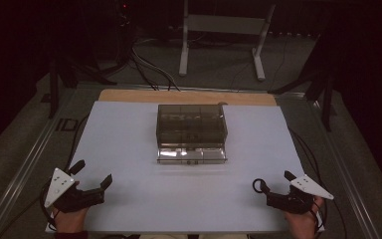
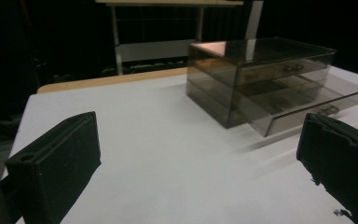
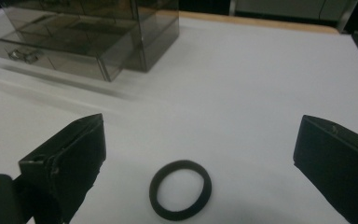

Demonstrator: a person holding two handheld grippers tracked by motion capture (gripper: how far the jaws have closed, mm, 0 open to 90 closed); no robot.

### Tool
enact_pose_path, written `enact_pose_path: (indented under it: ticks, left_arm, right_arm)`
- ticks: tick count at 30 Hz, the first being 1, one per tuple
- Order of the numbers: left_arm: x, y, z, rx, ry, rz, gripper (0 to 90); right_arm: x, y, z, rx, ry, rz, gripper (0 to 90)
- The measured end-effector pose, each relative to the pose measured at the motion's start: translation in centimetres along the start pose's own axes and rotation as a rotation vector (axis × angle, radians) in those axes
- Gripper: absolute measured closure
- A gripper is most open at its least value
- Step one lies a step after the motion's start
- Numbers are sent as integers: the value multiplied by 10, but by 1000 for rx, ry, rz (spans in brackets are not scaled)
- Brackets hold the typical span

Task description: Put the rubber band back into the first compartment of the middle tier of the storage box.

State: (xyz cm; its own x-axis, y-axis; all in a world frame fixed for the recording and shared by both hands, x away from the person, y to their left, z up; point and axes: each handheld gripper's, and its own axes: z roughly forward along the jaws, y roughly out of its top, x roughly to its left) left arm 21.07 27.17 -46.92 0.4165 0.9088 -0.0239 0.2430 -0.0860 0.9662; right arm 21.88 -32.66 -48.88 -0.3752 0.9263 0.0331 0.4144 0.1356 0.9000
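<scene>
Closest to the person, the right gripper (image 1: 273,188) rests low on the white table (image 1: 129,149) with its jaws spread wide and nothing between the pads. A small black ring (image 3: 180,189) lies flat on the table just ahead of those jaws, between them but touching neither. In the high view the ring (image 1: 257,185) sits at the tip of that gripper, well short of the drawer box and off toward its right front corner.

The left gripper (image 1: 92,175) is on the other side, also near the table's front edge and well apart from the drawer box; its jaws stand wide and hold nothing.

Farther out, in the middle of the table, stands the smoky clear drawer box (image 1: 192,124), its lower drawer (image 1: 192,154) pulled out toward the person.

The work in hand looks like picking up the ring, probably for that open drawer. To do it well, the right gripper should ease forward so the ring sits squarely between the pads, stay low enough to catch the thin band, and close gently across its width so it does not flip or skid on the smooth surface.
</scene>
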Motion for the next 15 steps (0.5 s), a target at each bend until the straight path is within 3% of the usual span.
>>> enact_pose_path:
  ticks: [7,15]
  left_arm:
    - [4,-4,-2,-8,46,7,3]
    - [5,-3,-3,24,73,6,3]
  right_arm:
    - [-3,-1,0,-31,15,-10,27]
    - [-2,3,-1,-37,30,27,28]
